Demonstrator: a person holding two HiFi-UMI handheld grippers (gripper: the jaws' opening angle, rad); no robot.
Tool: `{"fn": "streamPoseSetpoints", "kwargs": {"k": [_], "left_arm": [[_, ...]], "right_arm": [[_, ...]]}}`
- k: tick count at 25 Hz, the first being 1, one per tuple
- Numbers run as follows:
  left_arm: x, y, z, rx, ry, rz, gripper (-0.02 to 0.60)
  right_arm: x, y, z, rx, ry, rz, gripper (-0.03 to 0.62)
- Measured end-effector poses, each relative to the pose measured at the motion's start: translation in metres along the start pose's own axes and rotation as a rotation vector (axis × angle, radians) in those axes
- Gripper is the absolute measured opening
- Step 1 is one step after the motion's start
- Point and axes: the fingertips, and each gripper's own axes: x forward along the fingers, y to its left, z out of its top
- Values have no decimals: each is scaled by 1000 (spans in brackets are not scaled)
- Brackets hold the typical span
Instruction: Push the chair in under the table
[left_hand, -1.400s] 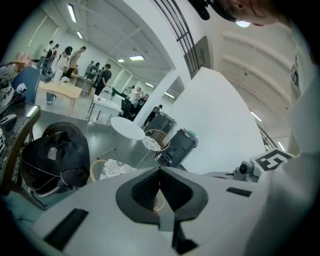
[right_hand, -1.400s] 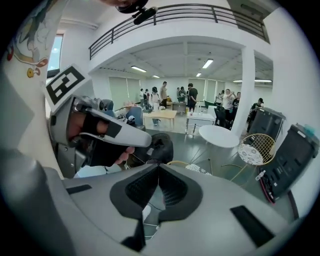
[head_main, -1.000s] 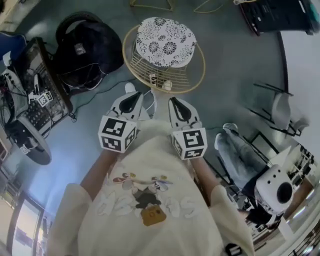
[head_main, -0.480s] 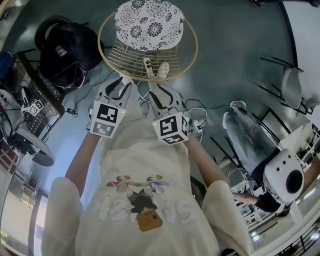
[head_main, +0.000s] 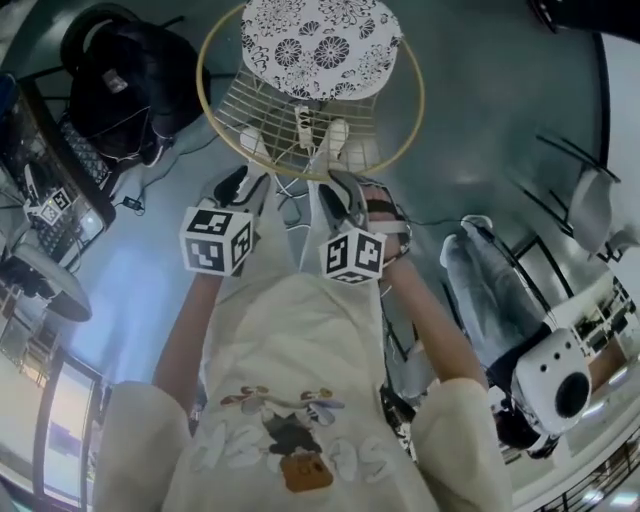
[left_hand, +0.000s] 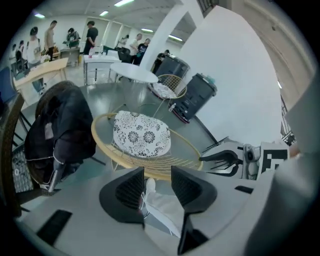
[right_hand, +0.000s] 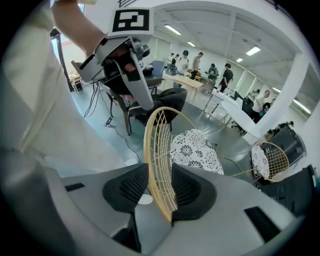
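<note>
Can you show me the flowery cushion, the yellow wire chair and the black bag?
Black-and-white flowery round cushion (head_main: 320, 45): head view, middle of its top.
Yellow wire round chair (right_hand: 147, 167): right gripper view, on its hoop rim.
Black fabric bag (head_main: 130, 85): head view, about its middle.

I wear a cream short-sleeved shirt (head_main: 300, 340); cartoon print (head_main: 285, 440) at six o'clock, white shoes (head_main: 335, 135) at twelve.

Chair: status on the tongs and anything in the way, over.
Both opening: left tongs empty, short of the chair; right tongs straddle its wire back rim, not clamped. Black bag close beside it, head view left.
</note>
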Motion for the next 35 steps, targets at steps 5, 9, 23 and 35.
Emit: {"fn": "streamPoseSetpoints", "kwargs": {"k": [5, 9, 23, 35], "left_arm": [[21, 18, -15, -158, 15, 24, 150], [32, 19, -18, -259, -14, -10, 150], [42, 24, -7, -355, -87, -44, 150], [68, 13, 29, -357, -128, -50, 150]], "right_arm": [[13, -2, -13, -108, -6, 23, 130], [18, 6, -17, -161, 19, 43, 132], [36, 0, -26, -367, 43, -41, 72], [41, -53, -40, -450, 85, -76, 72]]}}
